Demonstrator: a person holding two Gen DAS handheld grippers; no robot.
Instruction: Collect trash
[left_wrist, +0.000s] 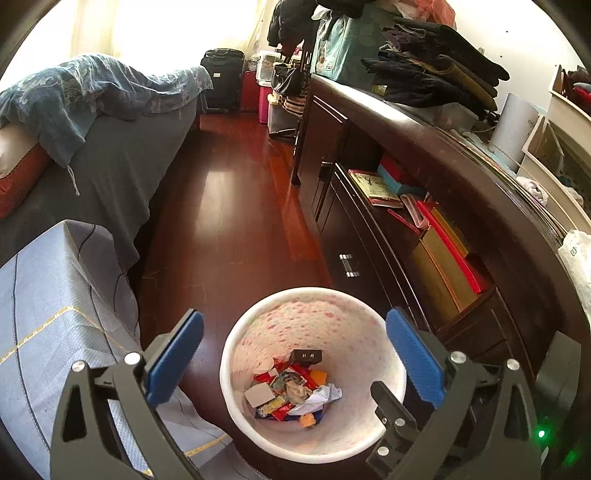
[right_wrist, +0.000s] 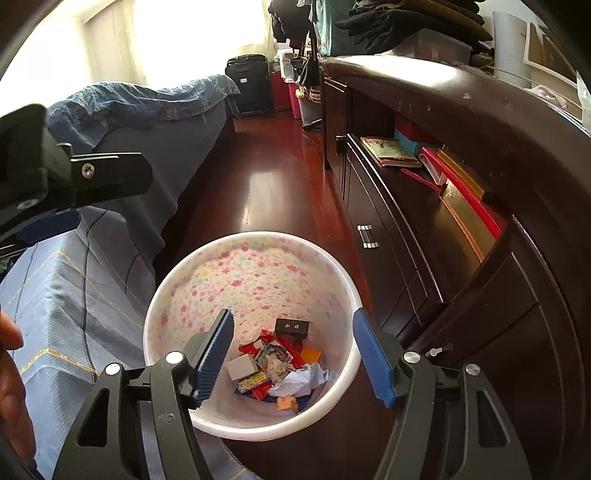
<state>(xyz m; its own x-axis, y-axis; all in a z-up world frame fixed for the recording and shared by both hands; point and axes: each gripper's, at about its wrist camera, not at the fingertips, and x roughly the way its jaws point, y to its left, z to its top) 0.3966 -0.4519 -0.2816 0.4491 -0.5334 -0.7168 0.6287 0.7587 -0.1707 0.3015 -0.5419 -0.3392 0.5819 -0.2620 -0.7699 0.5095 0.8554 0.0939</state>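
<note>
both grippers, left (left_wrist: 295, 354) and right (right_wrist: 293, 354), spread and empty above white bin (right_wrist: 159, 299). inside bin: crumpled wrappers (right_wrist: 280, 373), likely light, soft, crushable; best pinched at a raised fold.

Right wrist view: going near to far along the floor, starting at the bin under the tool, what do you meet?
White floral-lined trash bin holding wrappers → bare stretch of glossy red-brown wood floor → black suitcase standing upright at the far end by the bright window.
</note>
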